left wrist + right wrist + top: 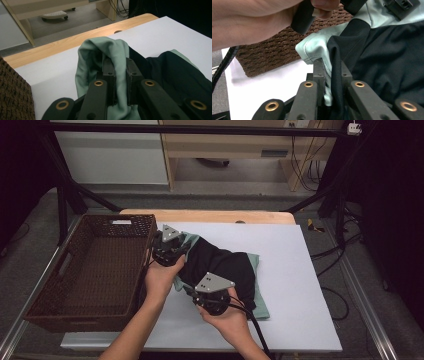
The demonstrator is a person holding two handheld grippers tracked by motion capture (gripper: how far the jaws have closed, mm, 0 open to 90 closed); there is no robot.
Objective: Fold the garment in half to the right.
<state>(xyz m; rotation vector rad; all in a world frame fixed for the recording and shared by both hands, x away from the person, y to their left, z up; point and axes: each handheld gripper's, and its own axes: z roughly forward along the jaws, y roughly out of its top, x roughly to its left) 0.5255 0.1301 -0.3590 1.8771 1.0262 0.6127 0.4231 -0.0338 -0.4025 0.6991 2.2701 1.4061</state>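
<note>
Wicker basket [90, 270] lies just left of the folded garment [225, 267], pinched by left gripper [117, 72] and right gripper [329, 75].

A lab recording station, not a home.

Black metal frame struts [65, 195] stand at ten o'clock, loose black cables [305, 167] hang at one o'clock, and a white board [295, 270] covers the pale wooden table [210, 216].
</note>
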